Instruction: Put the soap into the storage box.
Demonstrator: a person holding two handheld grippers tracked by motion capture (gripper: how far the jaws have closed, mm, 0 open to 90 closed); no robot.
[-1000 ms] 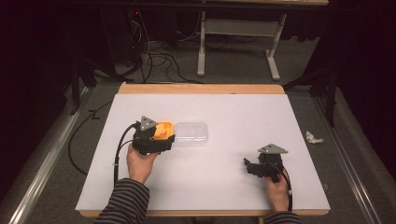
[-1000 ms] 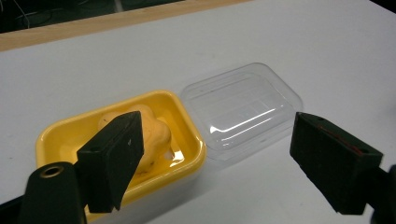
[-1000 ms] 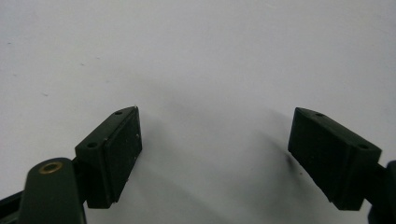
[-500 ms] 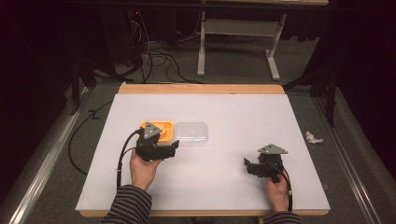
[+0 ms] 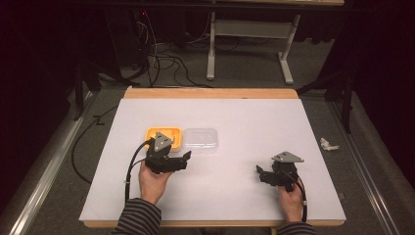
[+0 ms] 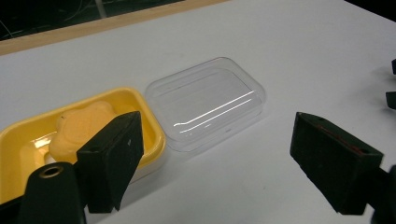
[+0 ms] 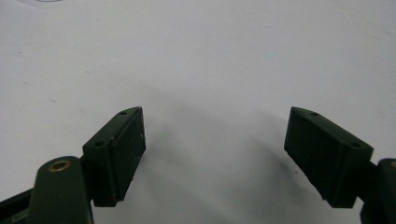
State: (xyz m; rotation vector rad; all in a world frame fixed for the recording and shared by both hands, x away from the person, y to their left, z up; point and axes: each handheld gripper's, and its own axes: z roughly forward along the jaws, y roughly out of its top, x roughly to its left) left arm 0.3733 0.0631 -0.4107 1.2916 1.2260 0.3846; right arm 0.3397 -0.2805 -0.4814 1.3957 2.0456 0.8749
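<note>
The left gripper (image 5: 186, 155) has drawn back toward the frame's bottom, jaws wide and empty. The yellow box (image 5: 155, 133) and clear lid (image 6: 205, 101) sit just beyond it — lid right of box, touching. The right gripper (image 5: 259, 173) rests farther off, also spread, holding nothing.

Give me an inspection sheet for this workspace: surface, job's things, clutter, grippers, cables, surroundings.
Surface: white table, wooden edge at the far side, no marks seen.
Job's things: yellow tray holding a yellow block; clear lid flat on the table, right beside the tray.
Clutter: nothing seen on the table; a crumpled white scrap lies on the floor to the right.
Grippers: left gripper open, holding nothing, just short of the tray and lid; right gripper open, holding nothing, over bare table.
Cables: one trails from each gripper; more lie tangled on the floor beyond the table.
Surroundings: dark room, grey floor, a white frame behind.
</note>
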